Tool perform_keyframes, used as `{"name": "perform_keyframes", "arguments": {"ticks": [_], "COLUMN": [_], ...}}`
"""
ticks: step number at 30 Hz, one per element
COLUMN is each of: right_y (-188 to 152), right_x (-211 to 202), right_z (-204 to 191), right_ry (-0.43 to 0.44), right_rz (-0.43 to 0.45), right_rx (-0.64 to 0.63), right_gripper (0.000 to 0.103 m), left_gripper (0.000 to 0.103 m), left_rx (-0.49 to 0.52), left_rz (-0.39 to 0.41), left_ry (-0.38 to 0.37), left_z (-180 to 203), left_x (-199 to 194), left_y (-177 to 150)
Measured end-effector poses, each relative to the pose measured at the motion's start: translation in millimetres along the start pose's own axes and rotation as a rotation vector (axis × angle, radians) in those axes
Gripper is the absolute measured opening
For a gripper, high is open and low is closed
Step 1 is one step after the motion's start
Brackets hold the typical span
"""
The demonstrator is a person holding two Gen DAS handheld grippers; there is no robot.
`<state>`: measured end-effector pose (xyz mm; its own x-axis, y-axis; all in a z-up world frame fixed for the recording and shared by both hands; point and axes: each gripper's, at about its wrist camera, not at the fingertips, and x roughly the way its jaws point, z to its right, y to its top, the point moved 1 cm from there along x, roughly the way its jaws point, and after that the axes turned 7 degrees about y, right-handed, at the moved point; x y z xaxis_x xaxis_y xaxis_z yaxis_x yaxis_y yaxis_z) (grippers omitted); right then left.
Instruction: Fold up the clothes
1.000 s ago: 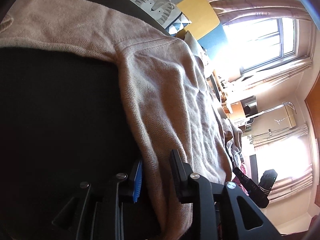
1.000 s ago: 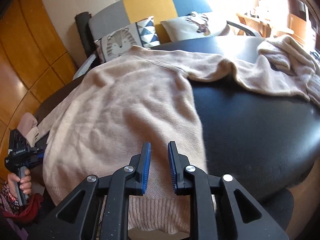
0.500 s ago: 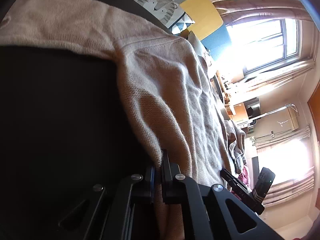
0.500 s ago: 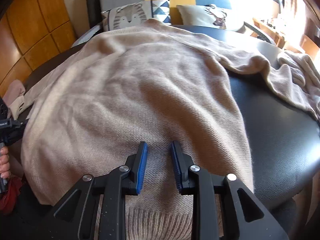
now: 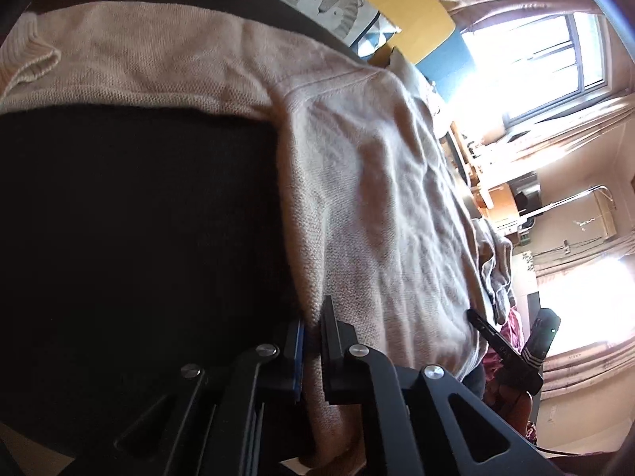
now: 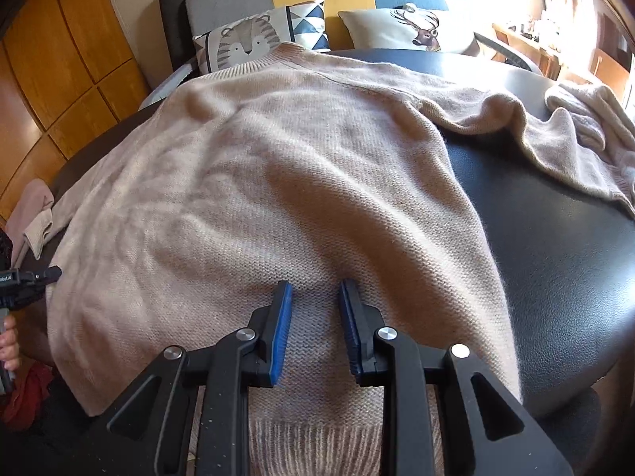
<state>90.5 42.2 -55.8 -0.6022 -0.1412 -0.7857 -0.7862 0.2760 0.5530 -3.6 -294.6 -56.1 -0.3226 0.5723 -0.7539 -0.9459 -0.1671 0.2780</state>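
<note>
- The pink sweater (image 6: 278, 182) lies flat on the black table (image 6: 555, 238)
- The left gripper (image 5: 311, 329) pinches the sweater's edge; its jaws are opening
- The right gripper (image 6: 315, 317) rests on the sweater, jaws apart

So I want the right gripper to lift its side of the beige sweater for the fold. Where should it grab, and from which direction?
Probably the ribbed hem of the beige sweater, at the near table edge. It hangs off the edge there, so one finger can slide beneath from the front. The right gripper hovers open over flat knit, which offers no fold to pinch.
</note>
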Motion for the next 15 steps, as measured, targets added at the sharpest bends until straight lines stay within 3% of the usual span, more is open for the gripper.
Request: {"name": "perform_keyframes", "arguments": {"ticks": [2, 6, 8, 10, 12, 15], "right_y": [1, 2, 1, 1, 0, -2], "right_x": [0, 2, 5, 5, -1, -8], "right_z": [0, -10, -18, -26, -27, -8], "right_ry": [0.014, 0.029, 0.008, -0.031, -0.023, -0.075], "right_rz": [-0.007, -0.026, -0.034, -0.04, -0.03, -0.039], "right_rx": [0.0, -0.039, -0.071, -0.107, -0.112, -0.076], "right_gripper": [0.027, 0.049, 0.055, 0.056, 0.056, 0.056], "left_gripper": [0.014, 0.02, 0.02, 0.02, 0.005, 0.005], "left_rx": [-0.036, -0.095, -0.085, -0.033, 0.014, 0.125], "left_rz": [-0.011, -0.007, -0.003, 0.006, 0.014, 0.037], "left_ry": [-0.06, -0.128, -0.132, -0.088, 0.006, 0.141], "left_z": [-4, -8, -5, 5, 16, 29], "left_x": [-1, -1, 1, 2, 4, 0], "left_y": [-8, -21, -25, -24, -19, -13]}}
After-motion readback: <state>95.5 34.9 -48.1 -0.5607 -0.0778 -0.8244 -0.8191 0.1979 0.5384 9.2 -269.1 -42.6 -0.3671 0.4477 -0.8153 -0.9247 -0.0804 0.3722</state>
